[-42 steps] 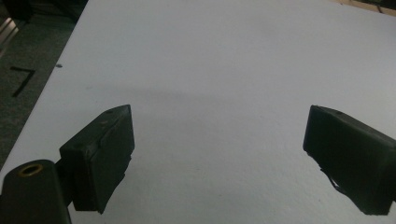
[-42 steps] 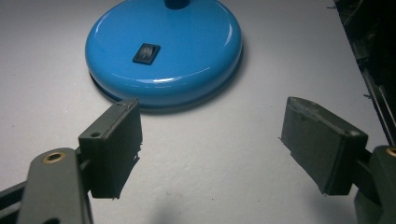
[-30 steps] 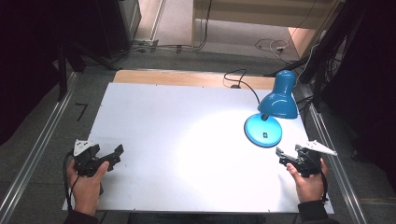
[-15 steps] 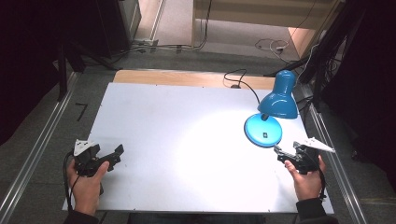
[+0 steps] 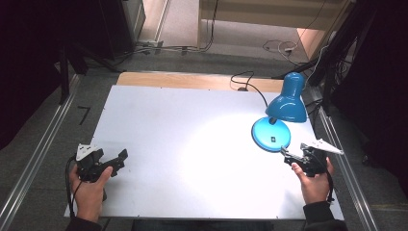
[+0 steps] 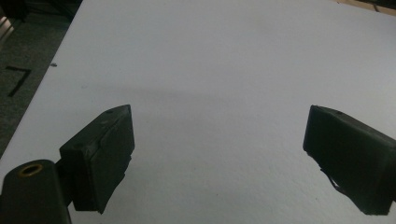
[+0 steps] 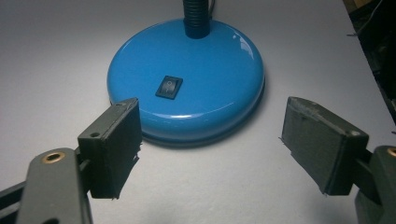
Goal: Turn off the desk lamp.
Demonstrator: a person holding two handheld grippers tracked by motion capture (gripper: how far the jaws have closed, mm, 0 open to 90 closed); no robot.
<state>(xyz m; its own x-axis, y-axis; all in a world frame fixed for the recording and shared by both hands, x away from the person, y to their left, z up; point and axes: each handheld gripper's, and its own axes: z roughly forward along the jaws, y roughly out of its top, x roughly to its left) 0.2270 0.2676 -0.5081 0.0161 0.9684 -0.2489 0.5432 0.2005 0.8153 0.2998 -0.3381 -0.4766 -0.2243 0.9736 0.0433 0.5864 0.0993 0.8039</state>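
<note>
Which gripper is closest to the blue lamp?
The right gripper. Its open fingers point at the lamp's round base, while the left gripper sits across the table.

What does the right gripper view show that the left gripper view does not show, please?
The right gripper view shows the blue lamp base just beyond its open jaws, with a black rocker switch on top and the foot of the dark neck. The left gripper view instead shows a black tape mark on the dark floor beside the table edge. Both show the white table and a pair of black jaws held wide apart, gripping nothing.
</note>
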